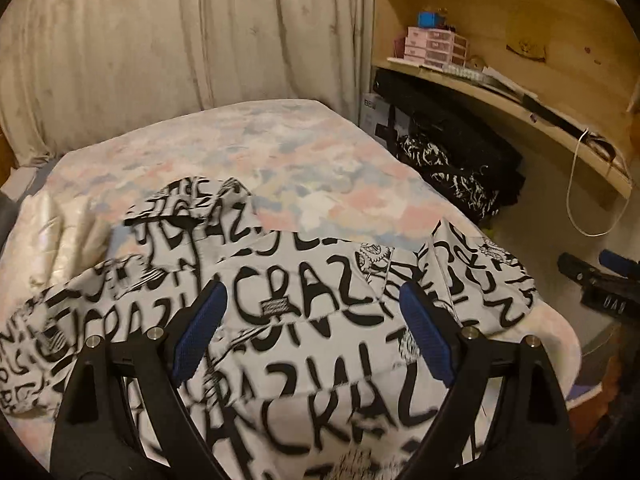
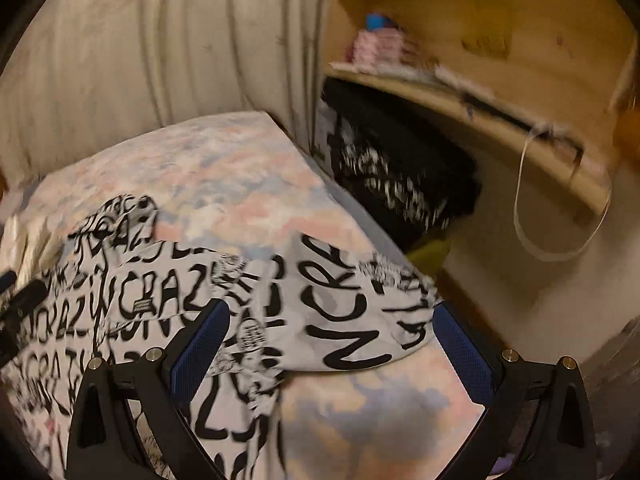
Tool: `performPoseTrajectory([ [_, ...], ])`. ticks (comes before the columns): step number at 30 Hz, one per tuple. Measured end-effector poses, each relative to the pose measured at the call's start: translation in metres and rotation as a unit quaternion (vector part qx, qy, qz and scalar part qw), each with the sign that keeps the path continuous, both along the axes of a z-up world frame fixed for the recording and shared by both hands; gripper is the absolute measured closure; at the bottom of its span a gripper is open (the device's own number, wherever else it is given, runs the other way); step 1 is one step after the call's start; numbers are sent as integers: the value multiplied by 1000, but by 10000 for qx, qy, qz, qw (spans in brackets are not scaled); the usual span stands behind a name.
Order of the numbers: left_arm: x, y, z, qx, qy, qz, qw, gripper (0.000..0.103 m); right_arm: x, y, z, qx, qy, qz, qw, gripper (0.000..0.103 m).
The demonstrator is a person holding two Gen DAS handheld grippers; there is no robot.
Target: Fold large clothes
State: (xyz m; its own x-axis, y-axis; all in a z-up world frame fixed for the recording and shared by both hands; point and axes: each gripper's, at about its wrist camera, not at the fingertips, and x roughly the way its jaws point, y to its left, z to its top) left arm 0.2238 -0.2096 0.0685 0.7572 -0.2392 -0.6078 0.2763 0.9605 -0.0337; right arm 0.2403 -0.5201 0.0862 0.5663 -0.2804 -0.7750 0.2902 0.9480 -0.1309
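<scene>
A large white garment printed with black "CRAZY" lettering (image 1: 288,312) lies spread across the pastel-patterned bed (image 1: 248,148). My left gripper (image 1: 314,292) hovers open over its middle, nothing between the blue pads. In the right wrist view the same garment (image 2: 168,320) covers the bed's left part, with one sleeve (image 2: 344,304) stretched toward the right edge of the bed (image 2: 224,184). My right gripper (image 2: 332,312) is open above that sleeve, holding nothing. The left gripper's black body (image 2: 24,300) shows at the left edge of the right wrist view.
Pale curtains (image 1: 160,40) hang behind the bed. A wooden shelf unit (image 1: 520,60) stands to the right with small pink drawers (image 1: 432,48). A pile of black-and-white clothes (image 1: 456,168) sits below it, and a white cable (image 1: 576,200) hangs from the shelf.
</scene>
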Motion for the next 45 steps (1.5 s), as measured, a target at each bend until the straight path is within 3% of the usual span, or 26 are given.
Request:
performPoseTrajectory([
  [5,39,-36,-50,60,172,63,9998,16,23,-111,-57,852,362,-903,9916,1],
  [7,51,-49,-70,45,249,56,9997,16,24,-146,-80,1329,468,-1165,9831,16],
  [10,68,-67,-102,155,355,54,9992,16,22,-197,-121,2210,753,-1688,9576,25],
  [17,94,-88,-157,-164,933,41,9955,16,24,-255,-175,2836,670,-2168,9317,25],
  [21,98,-95,-168,-56,1060,13,9943,16,28,-267,-184,2762,452,-2281,9326,28],
  [23,101,-97,-170,65,1164,22,9932,17,32,-266,-186,2578,396,-2318,9371,45],
  [24,100,-95,-169,100,1181,29,9929,21,36,-265,-188,2478,418,-2331,9394,59],
  [25,98,-95,-168,138,1152,52,9932,25,38,-251,-190,2373,439,-2349,9416,71],
  [26,98,-91,-164,159,1128,86,9935,34,39,-228,-192,2272,438,-2360,9438,74],
  [28,96,-82,-157,145,1094,164,9938,44,38,-217,-179,2047,265,-2290,9513,91],
  [29,95,-75,-151,109,1067,227,9940,47,40,-210,-170,1942,152,-2211,9556,93],
  [33,88,-43,-127,10,911,379,9951,51,43,-168,-102,1431,-588,-1553,9757,97],
  [36,82,-12,-107,-53,817,480,9955,51,49,-116,-48,1267,-1089,-836,9824,97],
  [40,74,43,-85,-263,853,848,9924,51,57,-22,6,1266,-1483,428,9799,97],
  [45,61,124,-74,-534,783,1229,9879,50,70,101,9,1435,-1268,1852,9639,97],
])
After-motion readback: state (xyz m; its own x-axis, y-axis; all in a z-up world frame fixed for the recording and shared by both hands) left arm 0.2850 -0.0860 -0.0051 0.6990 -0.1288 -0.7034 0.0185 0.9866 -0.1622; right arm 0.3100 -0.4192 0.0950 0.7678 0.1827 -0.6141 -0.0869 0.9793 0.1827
